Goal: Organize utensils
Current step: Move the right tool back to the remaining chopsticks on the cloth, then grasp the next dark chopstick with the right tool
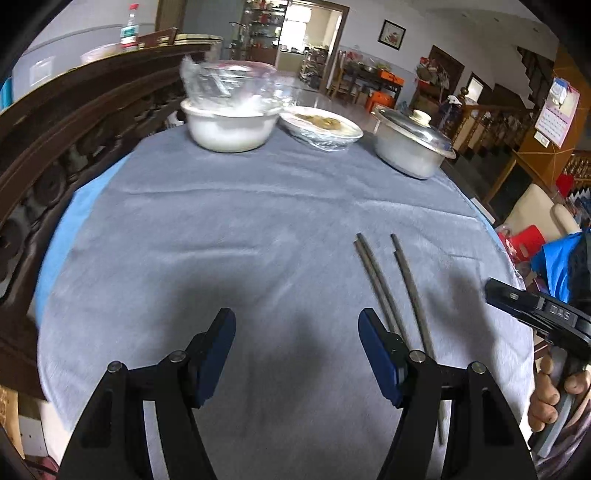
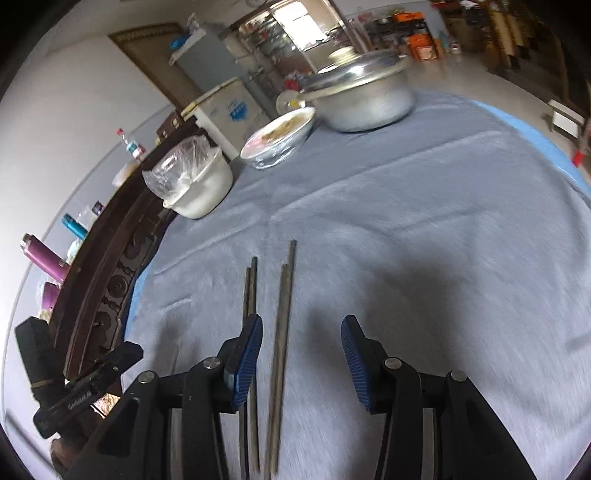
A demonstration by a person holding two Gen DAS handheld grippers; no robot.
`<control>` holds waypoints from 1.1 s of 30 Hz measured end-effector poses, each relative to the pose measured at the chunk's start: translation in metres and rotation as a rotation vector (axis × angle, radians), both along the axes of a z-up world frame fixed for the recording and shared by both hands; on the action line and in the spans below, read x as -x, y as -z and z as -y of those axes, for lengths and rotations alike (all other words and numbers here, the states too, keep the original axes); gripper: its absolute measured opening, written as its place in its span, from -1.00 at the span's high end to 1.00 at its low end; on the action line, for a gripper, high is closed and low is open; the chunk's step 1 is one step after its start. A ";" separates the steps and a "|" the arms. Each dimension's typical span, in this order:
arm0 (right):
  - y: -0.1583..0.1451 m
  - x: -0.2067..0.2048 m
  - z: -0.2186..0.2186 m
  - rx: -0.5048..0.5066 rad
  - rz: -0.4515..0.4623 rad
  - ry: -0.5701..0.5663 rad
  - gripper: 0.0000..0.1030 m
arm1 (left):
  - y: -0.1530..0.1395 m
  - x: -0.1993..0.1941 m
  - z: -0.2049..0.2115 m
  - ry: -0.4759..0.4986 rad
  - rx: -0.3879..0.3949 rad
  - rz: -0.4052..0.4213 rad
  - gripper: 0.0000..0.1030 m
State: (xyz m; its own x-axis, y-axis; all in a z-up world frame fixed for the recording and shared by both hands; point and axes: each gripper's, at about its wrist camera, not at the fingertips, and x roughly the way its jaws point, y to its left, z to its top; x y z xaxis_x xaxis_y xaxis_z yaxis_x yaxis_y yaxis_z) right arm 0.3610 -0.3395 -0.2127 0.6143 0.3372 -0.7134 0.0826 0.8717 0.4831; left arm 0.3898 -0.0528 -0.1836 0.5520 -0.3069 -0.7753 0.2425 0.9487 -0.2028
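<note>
left gripper (image 1: 297, 354): jaws apart, empty
right gripper (image 2: 302, 360): jaws apart over one chopstick pair (image 2: 281, 332), probably untouched

Pale walls (image 1: 369, 22) fill the upper frame, bearing a framed picture (image 1: 391, 34) at upper right. A bright doorway (image 1: 310, 33) glows top centre; a dark carved wooden railing (image 1: 74, 122) curves along the left.

You have two pairs of dark, slender chopsticks (image 1: 373, 273) lying flat on the grey cloth, side by side and near each other. The sticks of each pair lie touching along their length, their ends slightly uneven. The second pair (image 2: 282, 317) runs almost parallel to the first.
</note>
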 end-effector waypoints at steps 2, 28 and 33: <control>0.002 -0.022 -0.007 0.020 -0.015 -0.019 0.08 | 0.003 -0.012 0.014 0.017 -0.005 -0.007 -0.35; 0.044 -0.112 -0.015 0.231 -0.186 -0.033 0.87 | 0.055 -0.082 0.082 0.081 -0.047 -0.174 -0.35; 0.046 -0.098 0.007 0.152 -0.190 -0.018 0.87 | 0.057 -0.084 0.093 0.088 -0.134 -0.166 -0.35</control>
